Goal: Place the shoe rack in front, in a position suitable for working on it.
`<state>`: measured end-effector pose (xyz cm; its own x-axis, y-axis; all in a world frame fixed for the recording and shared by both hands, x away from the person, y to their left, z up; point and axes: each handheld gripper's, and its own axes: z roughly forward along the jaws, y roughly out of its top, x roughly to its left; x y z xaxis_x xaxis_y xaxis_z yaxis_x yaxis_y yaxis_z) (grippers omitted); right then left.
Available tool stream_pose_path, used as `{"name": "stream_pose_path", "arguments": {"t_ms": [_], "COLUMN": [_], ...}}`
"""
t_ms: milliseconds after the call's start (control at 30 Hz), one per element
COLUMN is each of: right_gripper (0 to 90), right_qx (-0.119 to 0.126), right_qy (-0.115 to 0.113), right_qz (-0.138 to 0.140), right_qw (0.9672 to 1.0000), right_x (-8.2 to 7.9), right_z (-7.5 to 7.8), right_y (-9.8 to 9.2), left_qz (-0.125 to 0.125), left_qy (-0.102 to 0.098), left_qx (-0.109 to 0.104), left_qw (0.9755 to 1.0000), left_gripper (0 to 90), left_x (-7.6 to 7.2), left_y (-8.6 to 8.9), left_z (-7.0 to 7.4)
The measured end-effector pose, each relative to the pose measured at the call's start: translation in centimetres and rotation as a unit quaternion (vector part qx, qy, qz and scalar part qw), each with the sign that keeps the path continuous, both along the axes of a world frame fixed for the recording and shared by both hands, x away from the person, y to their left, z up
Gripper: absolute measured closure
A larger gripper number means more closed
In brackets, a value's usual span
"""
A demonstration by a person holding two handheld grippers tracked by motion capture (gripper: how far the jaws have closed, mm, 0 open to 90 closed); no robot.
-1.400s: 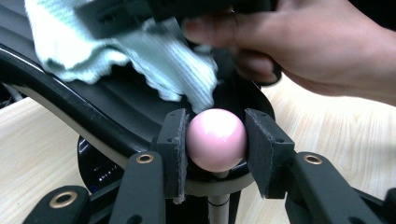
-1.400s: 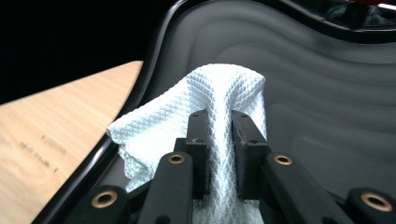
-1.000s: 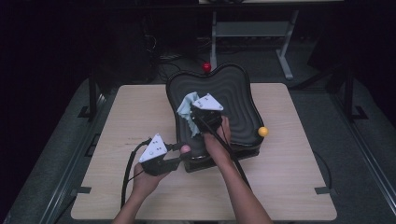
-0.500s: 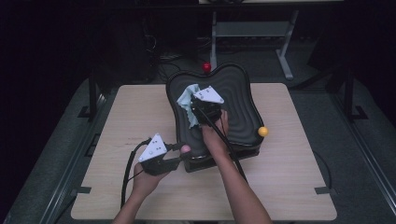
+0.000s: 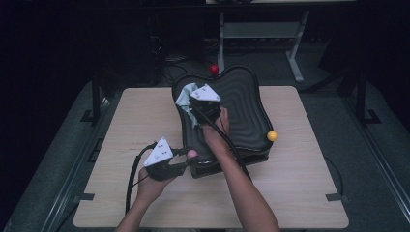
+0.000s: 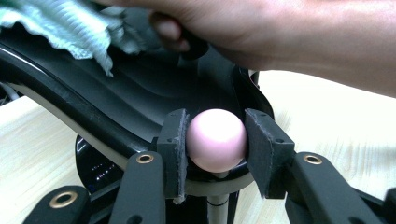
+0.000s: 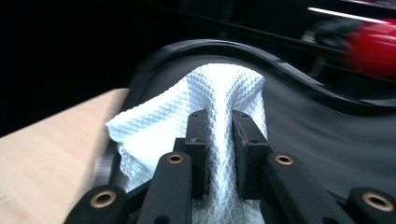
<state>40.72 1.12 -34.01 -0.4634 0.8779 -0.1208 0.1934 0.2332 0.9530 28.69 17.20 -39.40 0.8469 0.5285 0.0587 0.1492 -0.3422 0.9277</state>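
A black board [image 5: 241,106] with a rippled top stands on the wooden table [image 5: 300,193]. My left gripper [image 5: 189,157] is at its near edge, shut on a pink ball knob [image 6: 217,144] that sits squeezed between both pads [image 6: 173,140]. My right gripper [image 5: 192,99] is over the board's far-left part, shut on a white waffle-weave cloth [image 7: 219,88] whose fold runs up between the jaws. The cloth [image 5: 183,96] lies bunched against the board's surface [image 7: 327,140]. In the left gripper view the right hand [image 6: 280,32] and the cloth [image 6: 60,23] hang over the board [image 6: 140,93].
A red ball knob [image 5: 213,69] sticks out at the board's far edge and a yellow one [image 5: 272,136] at its right side. Bare table lies to the left [image 5: 130,121] and right of the board. Dark floor, cables and a metal stand [image 5: 295,53] lie behind the table.
My right gripper has slid the cloth across the board, away from me and slightly left. The left gripper has stayed on the pink ball.
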Motion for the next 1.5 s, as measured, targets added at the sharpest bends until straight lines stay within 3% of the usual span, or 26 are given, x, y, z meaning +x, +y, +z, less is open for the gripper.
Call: {"name": "stream_pose_path", "arguments": {"t_ms": [33,67,167,233,433,600,667,733,800,867,933,1000,1100,1200,1267,1400,1467,1500], "right_gripper": [78.0,78.1,78.0,77.9,77.6,77.9,78.0,77.9,78.0,78.0,77.9,78.0,77.9,77.9,77.9,77.9,77.7,77.5], "right_qx": [-0.014,-0.013,0.003,0.010,-0.020,0.011,0.012,0.013,-0.014,-0.006,-0.003,0.008,0.013,-0.012,-0.005,0.023,0.044,0.038], "right_qy": [-0.007,-0.009,-0.010,-0.005,-0.018,-0.021,-0.018,-0.015,-0.024,-0.022,-0.023,-0.014,-0.011,-0.026,-0.022,-0.003,0.010,0.010], "right_qz": [0.003,0.005,-0.024,-0.028,0.000,-0.042,-0.042,-0.012,-0.003,-0.002,-0.035,-0.051,-0.037,-0.022,-0.034,-0.097,-0.091,-0.085], "right_qw": [0.9999,0.9999,0.9997,0.9995,0.9996,0.9989,0.9989,0.9997,0.9996,0.9997,0.9991,0.9986,0.9992,0.9994,0.9992,0.9951,0.9948,0.9956], "right_x": [-0.1,0.1,1.1,1.5,1.5,2.9,2.8,2.4,2.0,2.3,2.8,3.2,2.5,1.8,1.8,1.9,1.7,1.4], "right_z": [0.0,0.0,0.3,0.6,0.8,1.1,1.0,0.9,0.8,0.9,1.1,1.2,0.9,0.4,0.4,0.3,0.2,0.1], "right_y": [0.5,0.5,-0.1,0.0,2.6,0.7,0.9,1.8,2.5,2.0,0.9,-0.2,-0.1,0.1,-1.0,-4.0,-4.5,-4.4], "left_qz": [0.001,0.002,0.001,-0.001,0.000,0.001,0.000,0.000,0.000,0.001,0.002,0.000,-0.001,-0.001,0.000,-0.001,-0.001,-0.001], "left_qy": [0.000,0.001,0.000,0.000,0.000,0.000,0.001,0.000,0.000,-0.001,-0.001,0.000,0.001,0.000,0.001,0.001,0.001,0.001], "left_qx": [0.000,0.000,0.000,0.000,0.002,0.001,-0.001,0.000,0.001,0.001,0.001,0.001,0.001,0.002,0.002,0.001,0.001,0.001], "left_qw": [1.0000,1.0000,1.0000,1.0000,1.0000,1.0000,1.0000,1.0000,1.0000,1.0000,1.0000,1.0000,1.0000,1.0000,1.0000,1.0000,1.0000,1.0000], "left_gripper": [60.5,60.5,60.5,60.5,60.5,60.6,60.5,60.5,60.6,60.5,60.6,60.5,60.5,60.6,60.5,60.5,60.5,60.5], "left_x": [0.0,0.0,0.0,0.1,0.1,0.1,0.1,0.1,0.1,0.1,0.1,0.1,0.2,0.1,0.1,0.2,0.3,0.3], "left_y": [0.0,0.0,0.0,0.0,0.0,0.0,-0.1,-0.1,-0.1,-0.1,-0.1,-0.1,-0.1,-0.1,-0.1,-0.1,-0.1,-0.1], "left_z": [0.0,0.0,0.0,0.0,0.0,0.0,0.0,0.0,0.0,0.0,0.0,0.0,0.0,0.1,0.1,0.0,0.0,0.0]}}
